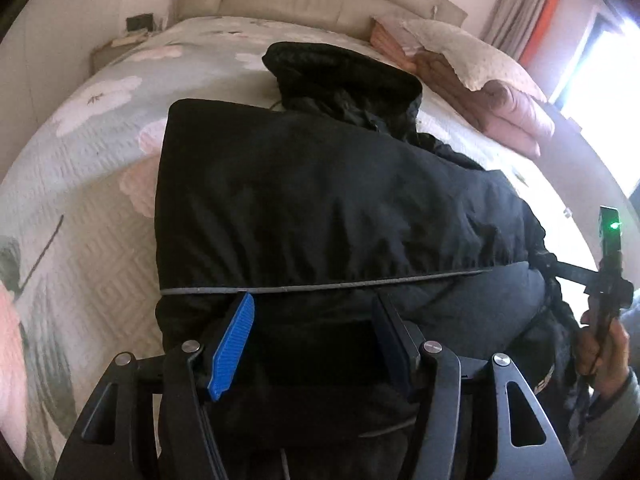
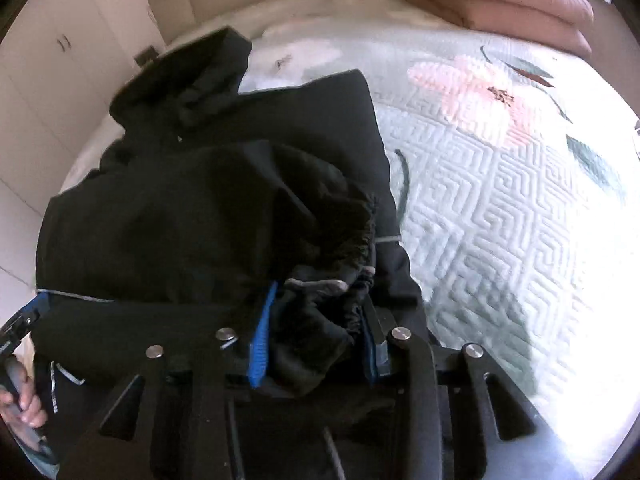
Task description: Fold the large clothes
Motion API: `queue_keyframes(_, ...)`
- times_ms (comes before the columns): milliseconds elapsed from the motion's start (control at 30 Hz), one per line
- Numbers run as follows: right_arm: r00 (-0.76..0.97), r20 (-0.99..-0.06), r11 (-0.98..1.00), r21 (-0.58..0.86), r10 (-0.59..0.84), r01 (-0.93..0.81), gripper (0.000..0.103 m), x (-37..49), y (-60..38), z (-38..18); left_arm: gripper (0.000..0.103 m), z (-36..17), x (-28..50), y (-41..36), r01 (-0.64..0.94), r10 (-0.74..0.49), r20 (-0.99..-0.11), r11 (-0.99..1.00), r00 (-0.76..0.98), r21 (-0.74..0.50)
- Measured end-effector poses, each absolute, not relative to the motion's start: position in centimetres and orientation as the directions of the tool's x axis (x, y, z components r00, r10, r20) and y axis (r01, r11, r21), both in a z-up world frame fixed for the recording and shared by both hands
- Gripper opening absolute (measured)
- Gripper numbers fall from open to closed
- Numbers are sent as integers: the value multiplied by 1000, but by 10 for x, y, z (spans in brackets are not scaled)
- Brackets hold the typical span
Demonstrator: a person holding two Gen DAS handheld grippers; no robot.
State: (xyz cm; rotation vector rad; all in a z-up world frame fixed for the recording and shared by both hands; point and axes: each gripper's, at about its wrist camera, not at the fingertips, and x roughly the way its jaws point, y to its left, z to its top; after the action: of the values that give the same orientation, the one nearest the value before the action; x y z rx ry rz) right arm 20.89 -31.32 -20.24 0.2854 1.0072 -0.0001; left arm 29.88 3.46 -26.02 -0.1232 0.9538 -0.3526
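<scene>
Black jacket [image 1: 320, 200] lies spread on the bed [image 1: 100, 208], hood [image 1: 340, 72] toward the padded headboard [image 1: 312, 4]. The quilted bedspread is pale with pink flowers and grey-green leaves. A thin grey piping line [image 1: 360, 282] runs across the jacket near its hem.

Left gripper [image 1: 316, 336]: jaws stand apart, straddling the hem end of the jacket. Dark fabric fills the gap between them. The blue ribbed pad [image 1: 232, 344] on one finger shows clear of the cloth along its face, so I cannot tell whether the pads press on the fabric.

Right gripper [image 2: 316, 340]: jaws closed on a bunched, gathered piece of the jacket, a cuff [image 2: 320, 320] by the look of its elastic ruffle and a grey tab [image 2: 320, 286]. Fabric is pinched between both blue pads and bulges out above them.

In the left wrist view the right gripper appears at the far right edge with a green light [image 1: 614, 225], held by a hand [image 1: 604, 356] in a grey sleeve. In the right wrist view fingers [image 2: 24, 404] of the other hand show at the lower left edge, around the handle.

Folded pink bedding [image 1: 508, 112] and a cream pillow [image 1: 460, 52] are stacked at the head of the bed, apart from the jacket. Bright window [image 1: 600, 72] with curtain [image 1: 516, 4] beyond. White cupboards [image 2: 48, 80] along the other wall.
</scene>
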Motion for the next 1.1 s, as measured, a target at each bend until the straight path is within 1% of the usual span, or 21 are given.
queue_keyframes(100, 523, -844, 958, 239, 124, 159, 37, 207, -314, -195, 62, -256, 298, 33, 264, -334, -793, 938, 510, -226)
queue_keyframes(133, 519, -847, 958, 236, 119, 165, 41, 203, -313, -188, 62, -250, 295, 34, 265, -332, -797, 938, 504, -223)
queue_keyframes(167, 530, -840, 957, 238, 116, 167, 48, 195, -314, -177, 63, -243, 292, 35, 265, -338, -794, 936, 506, -229)
queue_keyframes(233, 588, -798, 958, 254, 129, 136, 51, 180, -311, -147, 63, -225, 276, 40, 289, -398, -750, 915, 528, -281)
queue_keyframes(300, 648, -749, 963, 254, 138, 88, 58, 168, -301, -123, 63, -216, 263, 48, 305, -433, -715, 900, 549, -311)
queue_keyframes(333, 675, -726, 971, 232, 132, 60, 63, 160, -291, -110, 63, -214, 257, 50, 300, -427, -709, 903, 561, -307)
queue_keyframes(367, 679, -723, 976, 212, 129, 40, 66, 157, -281, -107, 63, -218, 254, 52, 277, -394, -721, 918, 571, -282)
queue_keyframes(400, 675, -726, 979, 201, 130, 27, 67, 157, -274, -107, 63, -225, 256, 52, 257, -369, -737, 929, 567, -268)
queue_keyframes(433, 663, -737, 982, 186, 131, 13, 67, 160, -265, -112, 63, -242, 262, 55, 217, -340, -773, 940, 535, -263)
queue_keyframes(467, 632, -765, 985, 170, 127, 8, 67, 166, -256, -126, 62, -254, 267, 58, 195, -348, -787, 938, 510, -288)
queue_keyframes(500, 603, -789, 987, 160, 119, 15, 67, 172, -251, -140, 62, -266, 270, 64, 173, -369, -781, 929, 505, -327)
queue_keyframes(567, 547, -833, 992, 124, 88, 30, 66, 181, -245, -181, 62, -273, 268, 74, 150, -414, -737, 905, 534, -399)
queue_keyframes(600, 560, -825, 994, 106, 75, 22, 66, 180, -242, -195, 62, -274, 266, 78, 147, -433, -710, 892, 556, -428)
queue_keyframes(667, 671, -740, 998, 55, 38, 4, 67, 162, -232, -203, 62, -281, 257, 82, 163, -447, -656, 879, 608, -447)
queue_keyframes(700, 685, -728, 999, 34, 12, 19, 67, 159, -229, -206, 62, -284, 253, 81, 169, -443, -645, 881, 623, -442)
queue_keyframes(767, 690, -724, 999, 14, -12, 33, 67, 159, -225, -206, 62, -283, 251, 77, 174, -426, -647, 892, 632, -416)
queue_keyframes(900, 693, -721, 999, 7, -19, 35, 67, 156, -222, -206, 62, -284, 252, 78, 176, -438, -642, 885, 630, -431)
queue_keyframes(1100, 711, -703, 999, 22, -6, 31, 67, 158, -225, -209, 63, -280, 248, 72, 180, -396, -645, 909, 653, -375)
